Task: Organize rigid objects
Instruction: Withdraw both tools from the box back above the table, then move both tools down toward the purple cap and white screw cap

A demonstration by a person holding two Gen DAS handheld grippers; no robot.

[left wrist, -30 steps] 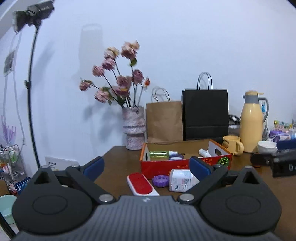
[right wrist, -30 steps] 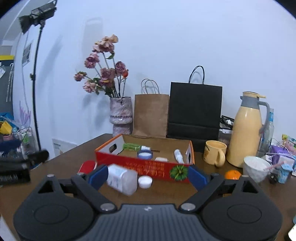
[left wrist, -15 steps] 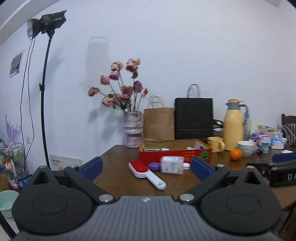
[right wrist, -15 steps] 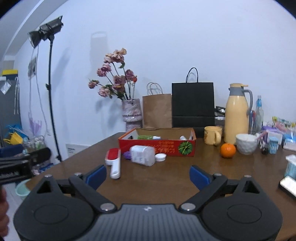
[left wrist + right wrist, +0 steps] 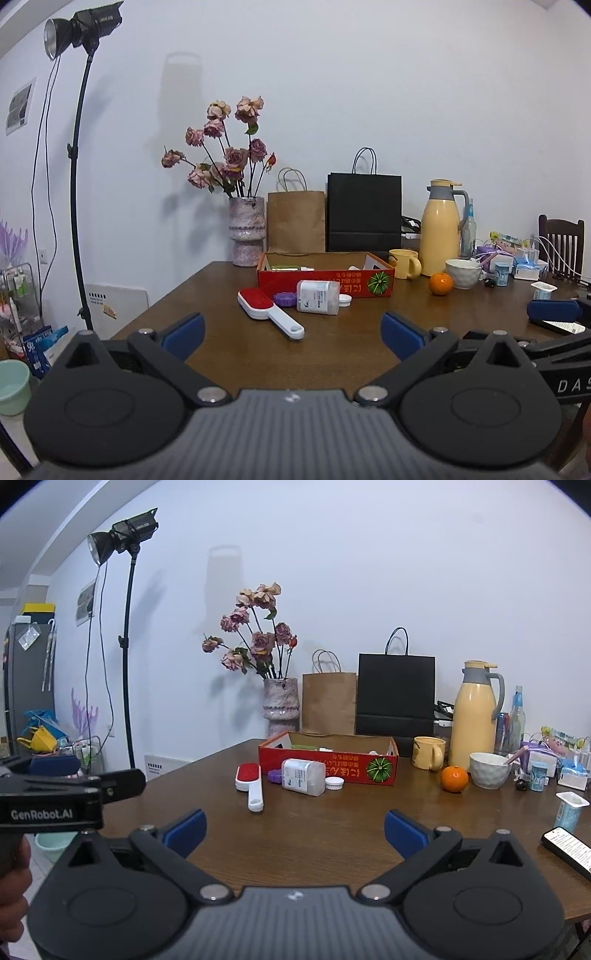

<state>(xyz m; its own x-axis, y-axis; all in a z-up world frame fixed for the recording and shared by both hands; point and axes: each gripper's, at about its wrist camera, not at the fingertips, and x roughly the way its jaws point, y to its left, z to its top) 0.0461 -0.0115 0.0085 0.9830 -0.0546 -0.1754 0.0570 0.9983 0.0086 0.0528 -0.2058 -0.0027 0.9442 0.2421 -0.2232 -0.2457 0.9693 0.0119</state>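
My right fingers are opening with nothing between them; my left fingers are apart and empty, both at the tabletop's near edge. Mid-tabletop, the white bottle lies sideways against the red box; a clumsy pinch could roll it into the brush.

Brown wooden surface, glossy. Red cardboard box toward the back; just in front of it a white bottle on its side, white cap, purple lid, red-and-white brush. To the right: yellow mug, orange, white bowl, phone. Vase and paper bags along the wall.
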